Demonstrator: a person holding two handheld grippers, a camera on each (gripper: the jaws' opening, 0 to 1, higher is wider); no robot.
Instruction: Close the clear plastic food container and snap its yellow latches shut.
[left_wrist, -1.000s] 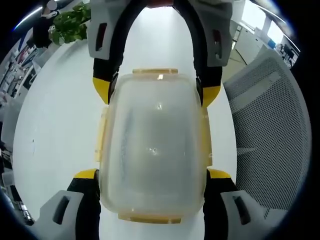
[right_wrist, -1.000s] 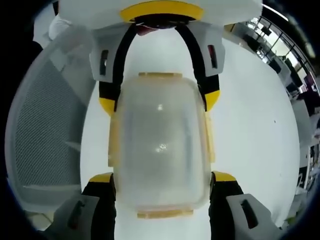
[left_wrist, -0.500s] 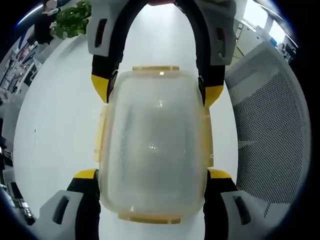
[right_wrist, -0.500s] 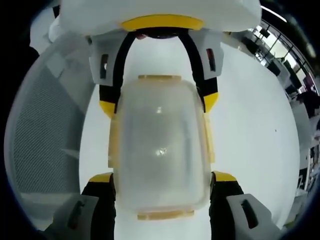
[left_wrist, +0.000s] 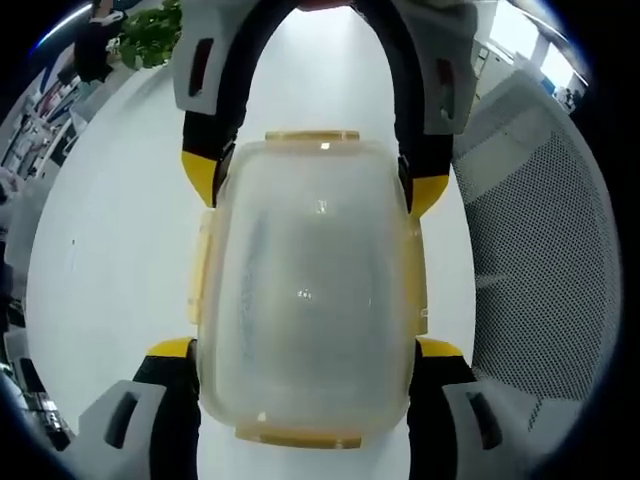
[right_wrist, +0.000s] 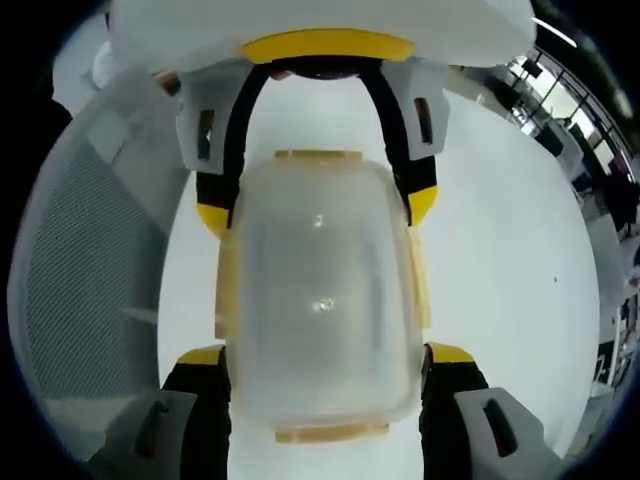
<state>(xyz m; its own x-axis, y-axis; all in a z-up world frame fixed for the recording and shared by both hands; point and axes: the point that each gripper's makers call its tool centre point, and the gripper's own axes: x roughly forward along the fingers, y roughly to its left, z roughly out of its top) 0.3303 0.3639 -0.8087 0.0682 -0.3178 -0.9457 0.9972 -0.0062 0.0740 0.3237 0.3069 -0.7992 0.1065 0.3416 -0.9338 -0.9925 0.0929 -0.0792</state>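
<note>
The clear plastic food container (left_wrist: 305, 290) (right_wrist: 318, 300) has its lid on, and yellow latches (left_wrist: 202, 270) run along its edges. My left gripper (left_wrist: 305, 350) holds its near end, one yellow-tipped jaw pressed on each side. My right gripper (left_wrist: 312, 183) clasps the far end the same way. In the right gripper view my right gripper (right_wrist: 322, 355) grips the near end and my left gripper (right_wrist: 315, 205) the far one. I cannot tell whether the latches are snapped down.
A white table (left_wrist: 110, 230) (right_wrist: 500, 250) lies under the container. A grey mesh office chair (left_wrist: 540, 240) (right_wrist: 90, 270) stands close beside it. A green plant (left_wrist: 150, 35) sits at the table's far end, with office furniture beyond.
Both grippers keep the same hold on the container. The background has shifted slightly, so the cameras have moved a little.
</note>
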